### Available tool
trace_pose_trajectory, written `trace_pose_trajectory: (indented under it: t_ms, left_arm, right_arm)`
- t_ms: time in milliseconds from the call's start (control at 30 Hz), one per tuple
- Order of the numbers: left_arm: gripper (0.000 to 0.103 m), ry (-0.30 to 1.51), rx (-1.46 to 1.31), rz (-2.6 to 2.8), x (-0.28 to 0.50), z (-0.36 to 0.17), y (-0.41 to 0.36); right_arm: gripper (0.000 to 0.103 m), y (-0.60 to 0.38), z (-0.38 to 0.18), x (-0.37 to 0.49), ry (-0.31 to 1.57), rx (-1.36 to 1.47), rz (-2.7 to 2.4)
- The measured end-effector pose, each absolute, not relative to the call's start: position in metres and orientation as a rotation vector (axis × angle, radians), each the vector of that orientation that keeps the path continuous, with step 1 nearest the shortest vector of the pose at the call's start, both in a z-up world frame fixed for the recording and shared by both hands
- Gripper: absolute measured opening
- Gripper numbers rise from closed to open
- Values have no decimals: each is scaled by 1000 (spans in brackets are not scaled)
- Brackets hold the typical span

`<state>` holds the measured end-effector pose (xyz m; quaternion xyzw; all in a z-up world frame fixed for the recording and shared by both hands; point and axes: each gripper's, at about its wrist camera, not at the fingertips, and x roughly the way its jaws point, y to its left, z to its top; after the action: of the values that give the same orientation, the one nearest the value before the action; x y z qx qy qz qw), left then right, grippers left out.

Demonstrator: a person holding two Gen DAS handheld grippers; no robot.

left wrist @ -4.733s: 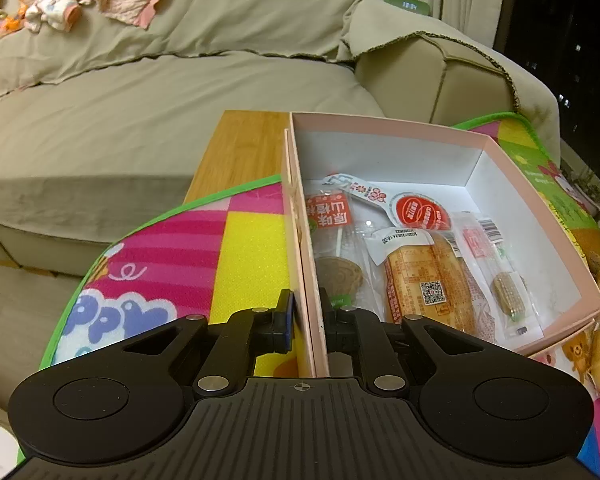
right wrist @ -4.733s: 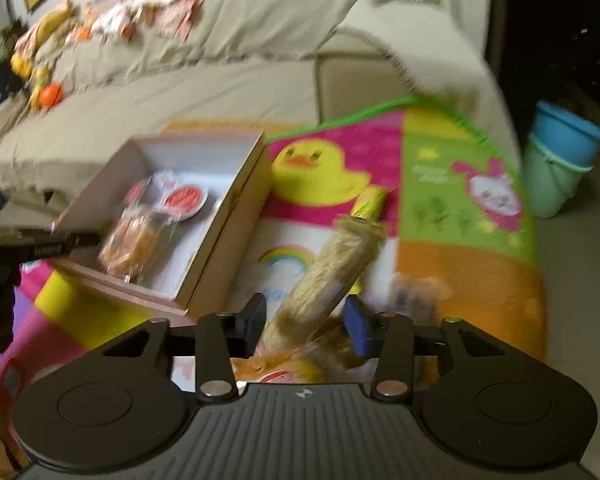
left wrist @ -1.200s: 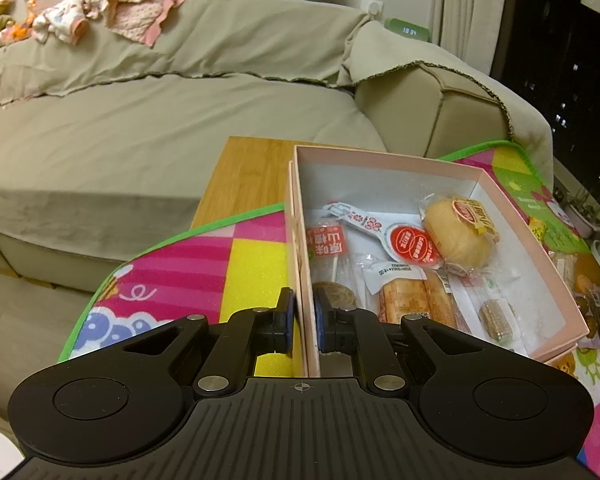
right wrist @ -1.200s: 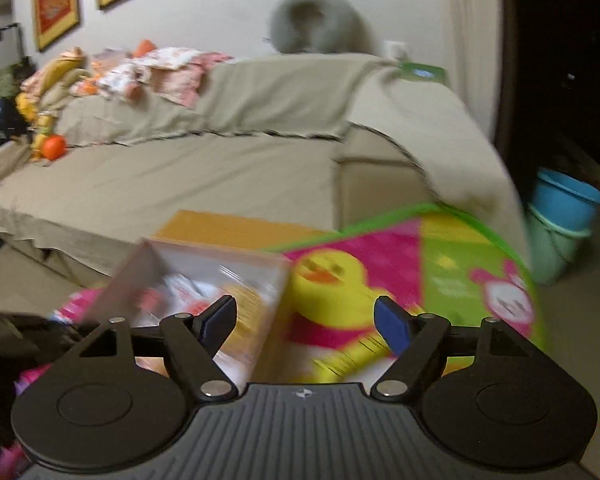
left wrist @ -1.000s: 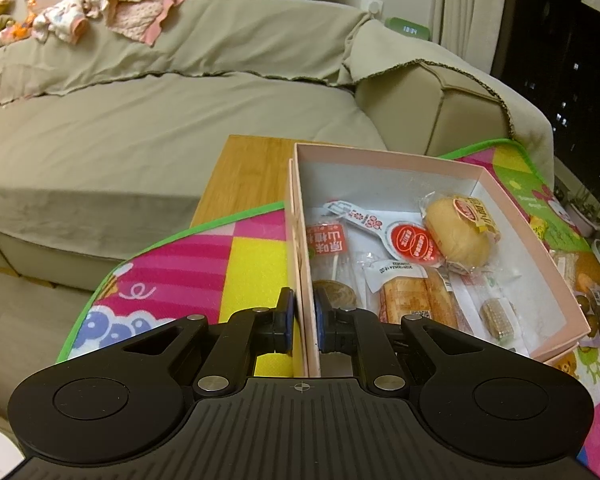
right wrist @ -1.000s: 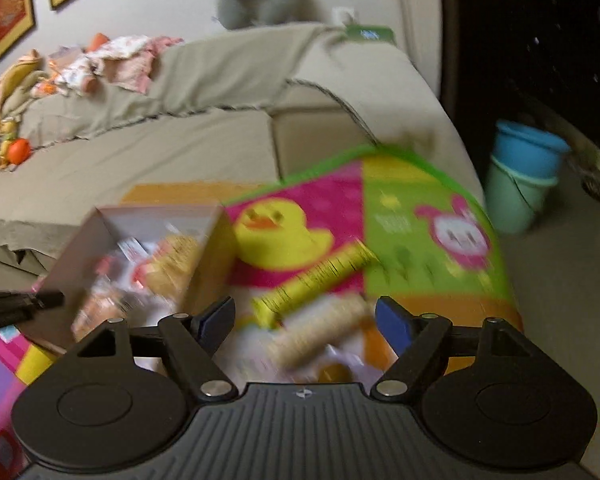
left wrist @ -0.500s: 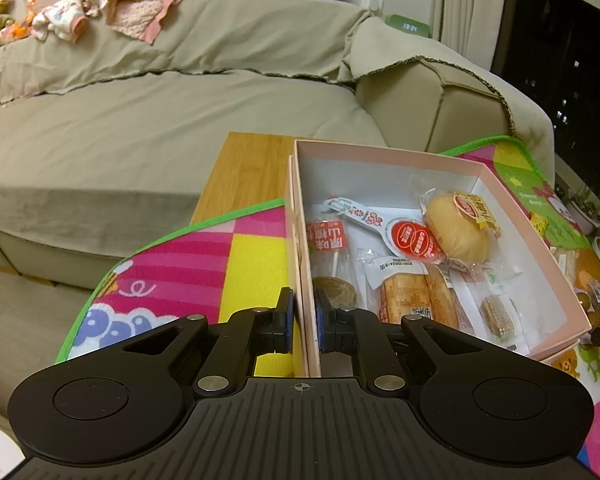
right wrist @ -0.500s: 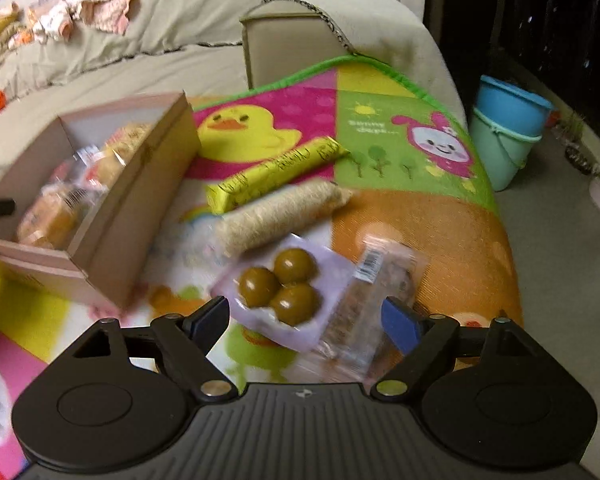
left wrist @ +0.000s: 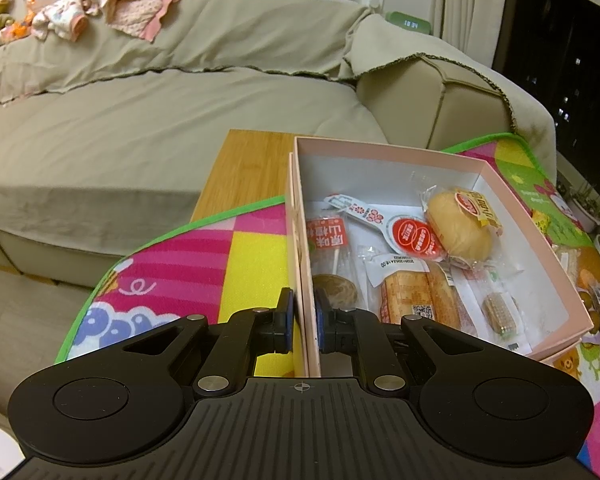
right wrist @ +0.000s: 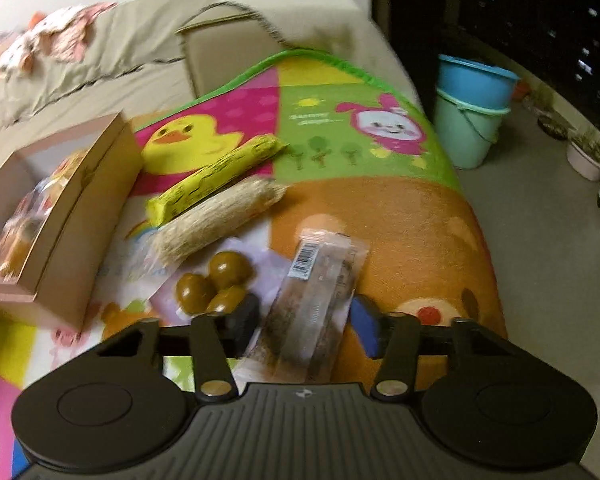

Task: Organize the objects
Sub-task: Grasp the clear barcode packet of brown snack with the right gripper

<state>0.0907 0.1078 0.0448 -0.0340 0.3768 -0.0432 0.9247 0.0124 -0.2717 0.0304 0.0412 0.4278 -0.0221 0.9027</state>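
In the left wrist view the left gripper (left wrist: 302,322) sits low at centre, its jaws pinching the near left wall of the pink box (left wrist: 496,184), one pad outside and one inside. The box fills the right half of the frame and holds six wrapped snacks: a round yellow bun (left wrist: 458,230) at upper right, a red-labelled spoon-shaped packet (left wrist: 412,236), a red-topped lollipop packet (left wrist: 330,252), a bread loaf packet (left wrist: 416,294), a small corn snack (left wrist: 500,314) at lower right, and one more clear packet under the bun, hard to read. In the right wrist view four items lie loose on the cartoon mat (right wrist: 412,216) right of the box: one yellow stick packet (right wrist: 216,178), one pale rice roll (right wrist: 220,216) just below it, one pouch of three brown balls (right wrist: 214,280), and one clear brown snack bar (right wrist: 316,308). The right gripper (right wrist: 304,322), at lower centre, is closing its jaws around that bar, which lies between the pads; firm contact cannot be confirmed. Two stacked buckets (right wrist: 470,112) stand at upper right.
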Motion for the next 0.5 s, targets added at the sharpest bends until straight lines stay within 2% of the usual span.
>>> trace_pose_trajectory:
  t_ms: [233, 500]
  left_arm:
    - [12, 773, -72, -90, 91, 45, 107]
    - [12, 774, -70, -92, 92, 45, 108]
  right_arm:
    - [40, -254, 32, -7, 921, 7, 30]
    - [45, -233, 34, -23, 950, -94, 87]
